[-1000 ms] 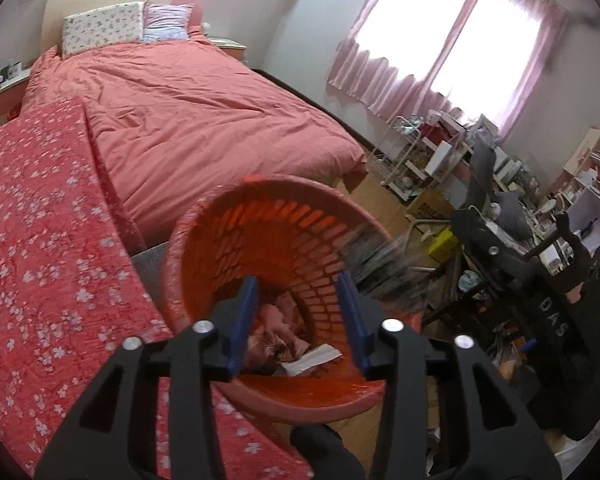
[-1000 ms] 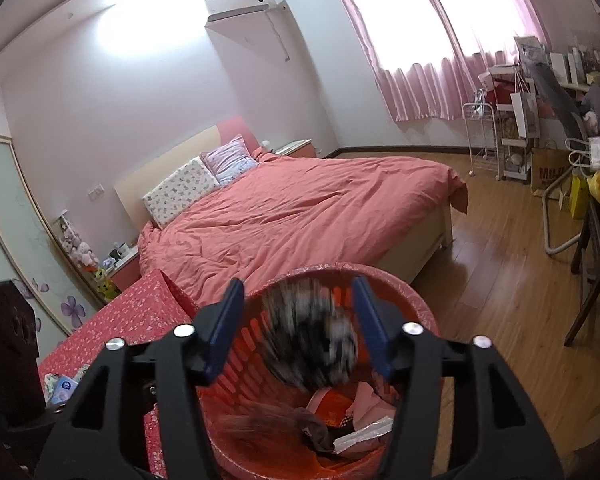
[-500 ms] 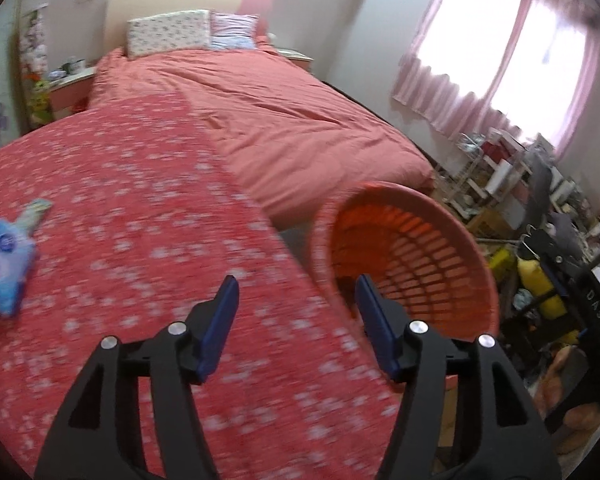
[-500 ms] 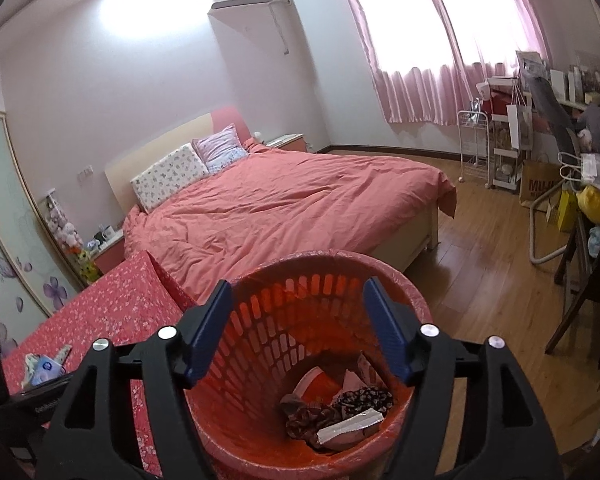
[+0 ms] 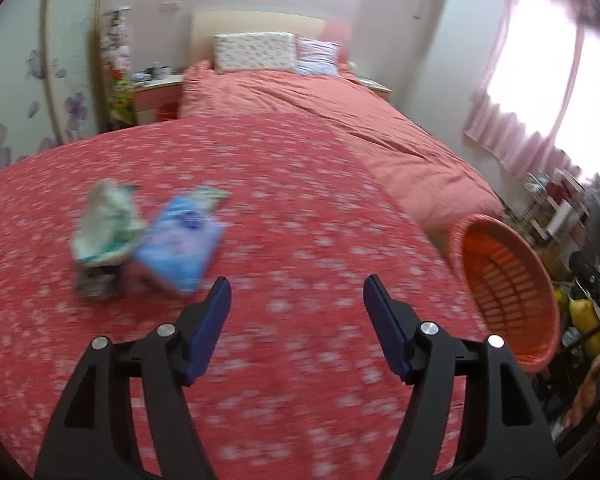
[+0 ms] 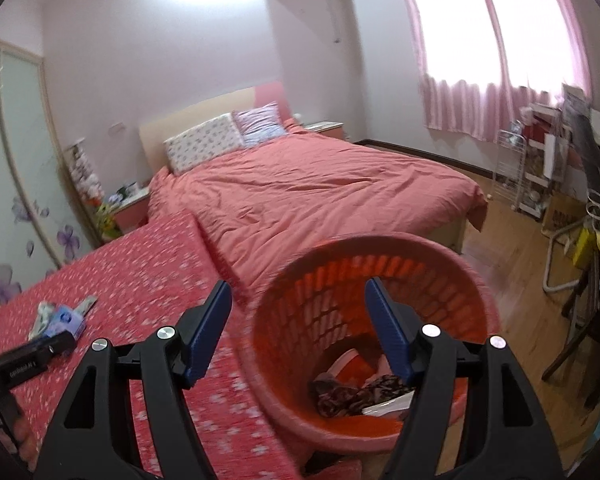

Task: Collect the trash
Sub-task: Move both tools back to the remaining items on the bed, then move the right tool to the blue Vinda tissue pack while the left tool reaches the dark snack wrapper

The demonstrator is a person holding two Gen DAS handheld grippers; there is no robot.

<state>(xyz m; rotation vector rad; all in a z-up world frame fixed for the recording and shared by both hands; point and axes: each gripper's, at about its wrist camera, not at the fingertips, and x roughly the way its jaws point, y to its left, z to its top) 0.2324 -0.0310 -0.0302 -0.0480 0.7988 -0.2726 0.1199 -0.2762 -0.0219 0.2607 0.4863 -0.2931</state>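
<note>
My left gripper (image 5: 296, 294) is open and empty above a red flowered tablecloth (image 5: 300, 208). On the cloth to its front left lie a blue packet (image 5: 178, 246) and a crumpled pale green wrapper (image 5: 106, 226). The orange basket (image 5: 504, 284) stands off the table's right edge. My right gripper (image 6: 296, 300) is open and empty above the basket's rim (image 6: 376, 242); dark patterned trash (image 6: 356, 394) and pink scraps lie inside. The packet (image 6: 66, 320) and wrapper show far left in the right wrist view, with the left gripper's black body (image 6: 24, 360) near them.
A bed with a salmon duvet (image 6: 320, 192) lies beyond the table. Wood floor (image 6: 516, 248), a white rack (image 6: 540, 176) and cluttered furniture fill the right side. A wardrobe with flower decals (image 6: 16, 200) stands at the left.
My left gripper swung left from over the basket to over the tablecloth, bringing the packet and wrapper into view. A dark item dropped from my right gripper into the basket; the right gripper stays above it.
</note>
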